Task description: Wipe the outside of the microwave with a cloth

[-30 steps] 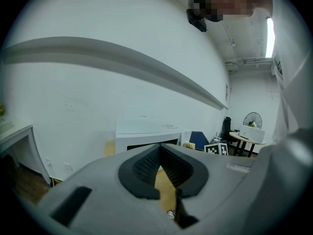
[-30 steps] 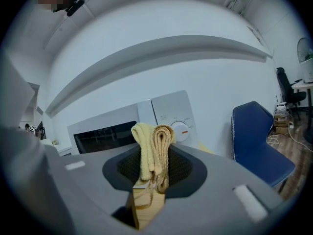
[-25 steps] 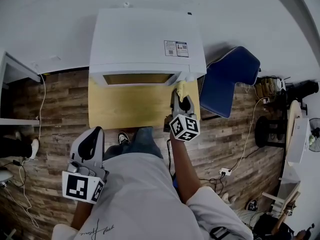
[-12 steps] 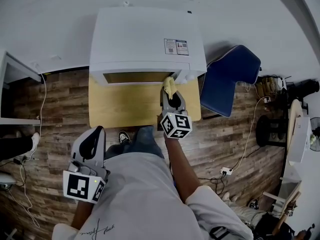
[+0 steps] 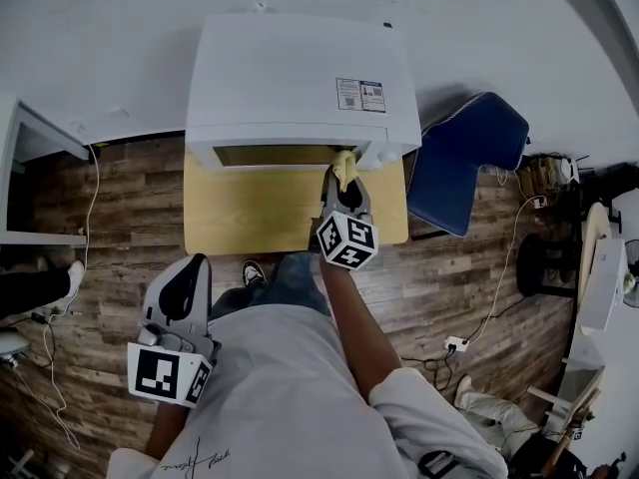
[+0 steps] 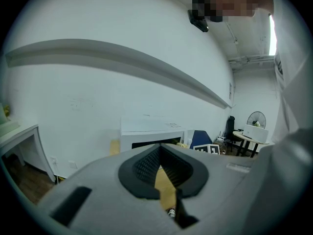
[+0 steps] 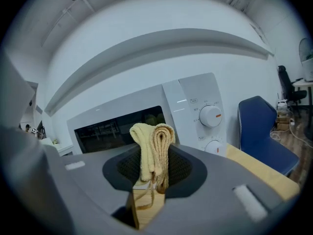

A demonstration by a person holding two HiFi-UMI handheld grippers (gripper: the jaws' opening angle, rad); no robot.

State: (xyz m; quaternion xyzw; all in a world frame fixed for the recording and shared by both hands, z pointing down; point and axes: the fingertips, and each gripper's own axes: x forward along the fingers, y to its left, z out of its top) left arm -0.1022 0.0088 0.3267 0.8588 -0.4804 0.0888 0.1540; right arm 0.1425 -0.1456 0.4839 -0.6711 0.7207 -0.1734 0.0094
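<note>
The white microwave (image 5: 300, 78) stands at the back of a small wooden table (image 5: 250, 218). My right gripper (image 5: 344, 180) is shut on a folded yellow cloth (image 5: 344, 166), which is at the microwave's front, by the right end of the dark door window. In the right gripper view the cloth (image 7: 154, 148) sticks up between the jaws, with the door window (image 7: 117, 124) behind it and the dials (image 7: 211, 115) to the right. My left gripper (image 5: 183, 272) hangs low at the person's left side, off the table, jaws together with nothing in them.
A blue chair (image 5: 464, 158) stands just right of the table. A white desk corner (image 5: 35, 143) is at the left. Cables and a power strip (image 5: 454, 344) lie on the wood floor at the right, near a round table (image 5: 604, 267).
My right gripper has carried the cloth leftward along the microwave's front, from the control panel to the door's right end. The left gripper has stayed put.
</note>
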